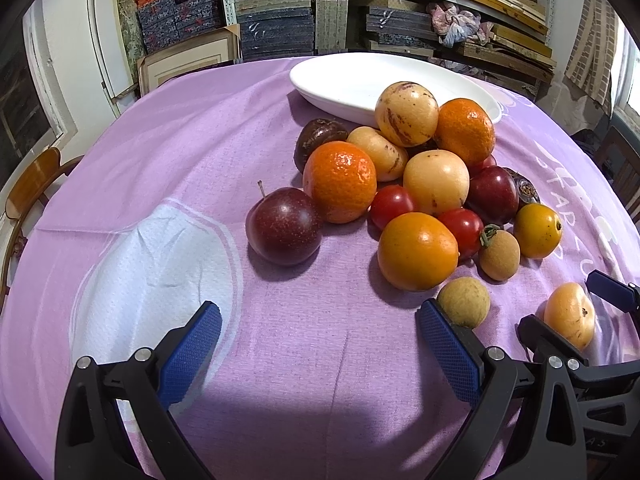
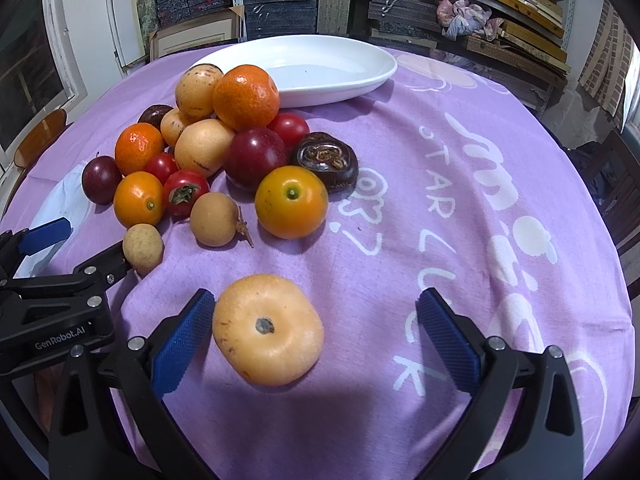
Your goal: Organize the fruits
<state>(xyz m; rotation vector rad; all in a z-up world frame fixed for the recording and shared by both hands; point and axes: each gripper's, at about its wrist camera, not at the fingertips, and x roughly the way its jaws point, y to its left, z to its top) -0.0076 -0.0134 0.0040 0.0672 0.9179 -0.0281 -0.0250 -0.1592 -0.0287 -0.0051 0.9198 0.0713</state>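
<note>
A pile of mixed fruit lies on the purple cloth: mandarins (image 1: 340,182), pale melon-like fruits (image 1: 406,114), red tomatoes (image 1: 392,205), dark plums (image 1: 284,226) and brown longans (image 1: 463,307). A white oval plate (image 2: 320,64) stands empty behind the pile. My right gripper (image 2: 316,308) is open around a flat pale-orange fruit (image 2: 267,328), which sits close to its left finger and far from the right one. My left gripper (image 1: 320,320) is open over bare cloth, its right finger beside a longan.
A round table carries the purple cloth (image 2: 460,184) with white lettering; its edge curves away on all sides. Shelves (image 1: 280,20) of stacked boxes stand behind it, and a wooden chair (image 1: 32,184) at the left. The two grippers hang side by side at the near edge.
</note>
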